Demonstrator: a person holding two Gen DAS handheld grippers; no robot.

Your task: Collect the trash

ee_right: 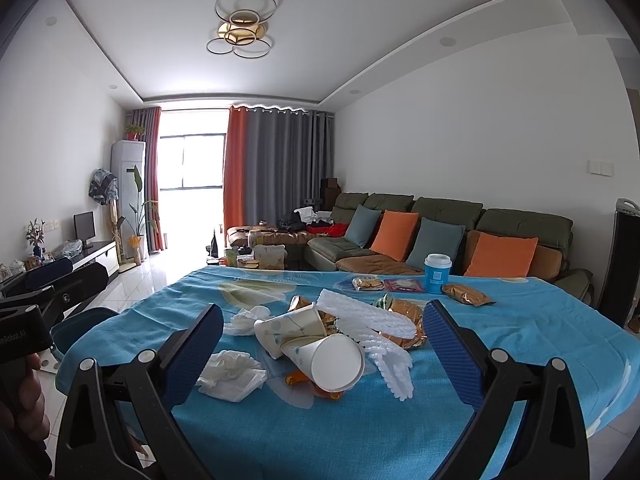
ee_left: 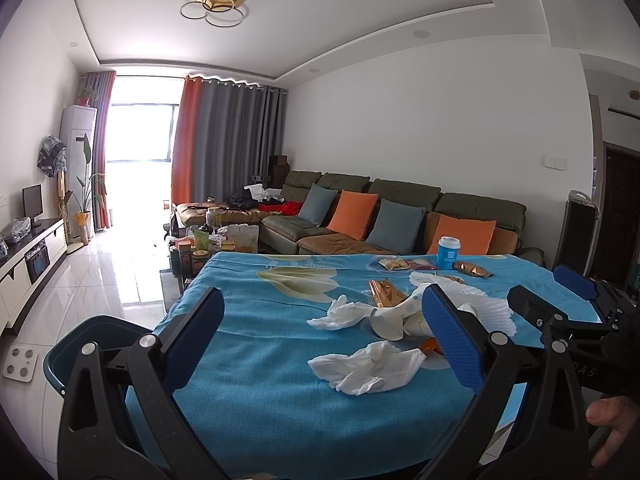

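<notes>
Left wrist view, left to right: dark bin [ee_left: 68,344] at lower left beside the desk [ee_left: 260,400]; left tool [ee_left: 320,344] spread wide, empty; crumpled tissue [ee_left: 366,366] between its fingers. Right wrist view: right tool [ee_right: 322,348] spread wide, empty; tissue [ee_right: 232,370] at centre left, paper cups [ee_right: 320,354] centre, white foam wrap [ee_right: 376,328] right of centre, blue cup [ee_right: 437,273] upper right.
</notes>
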